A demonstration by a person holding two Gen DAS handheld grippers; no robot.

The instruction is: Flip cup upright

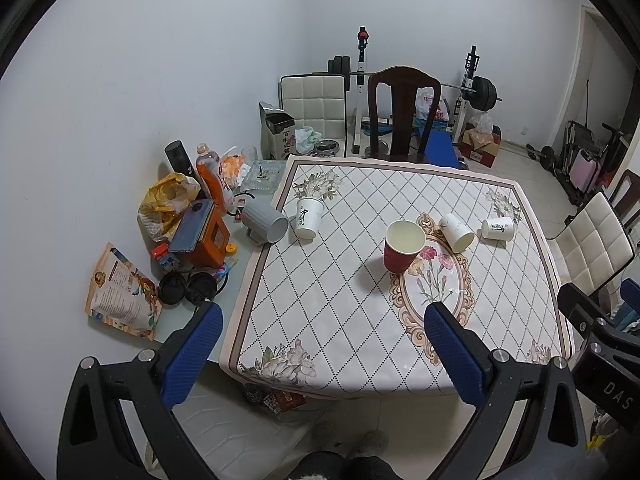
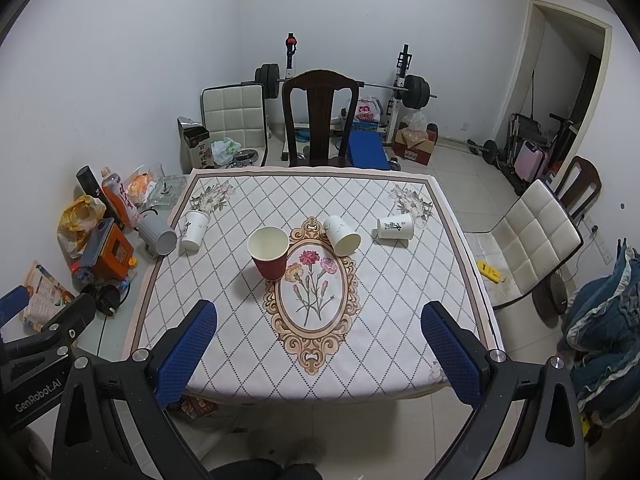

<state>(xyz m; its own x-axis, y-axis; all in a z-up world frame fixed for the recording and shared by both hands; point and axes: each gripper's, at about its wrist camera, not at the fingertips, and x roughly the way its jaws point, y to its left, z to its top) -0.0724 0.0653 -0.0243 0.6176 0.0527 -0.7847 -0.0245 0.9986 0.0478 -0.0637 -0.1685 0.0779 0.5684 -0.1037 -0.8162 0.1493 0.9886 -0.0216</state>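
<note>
A red paper cup (image 1: pixel 403 246) (image 2: pixel 269 253) stands upright near the table's middle. A white cup (image 1: pixel 457 233) (image 2: pixel 341 235) lies on its side to its right, mouth toward me. Another white cup with black writing (image 1: pixel 498 228) (image 2: pixel 395 227) lies on its side farther right. A third white cup with writing (image 1: pixel 308 218) (image 2: pixel 194 230) stands mouth down at the left. My left gripper (image 1: pixel 323 354) is open and empty above the table's near edge. My right gripper (image 2: pixel 319 354) is open and empty, also at the near edge.
The table (image 1: pixel 340 332) (image 2: pixel 400 320) has a flowered diamond-pattern cloth. A grey ribbed mug (image 1: pixel 266 223) (image 2: pixel 158 234), bottles, bags and boxes crowd the left strip. A dark wooden chair (image 2: pixel 319 120) stands behind, a white chair (image 2: pixel 528 236) at the right.
</note>
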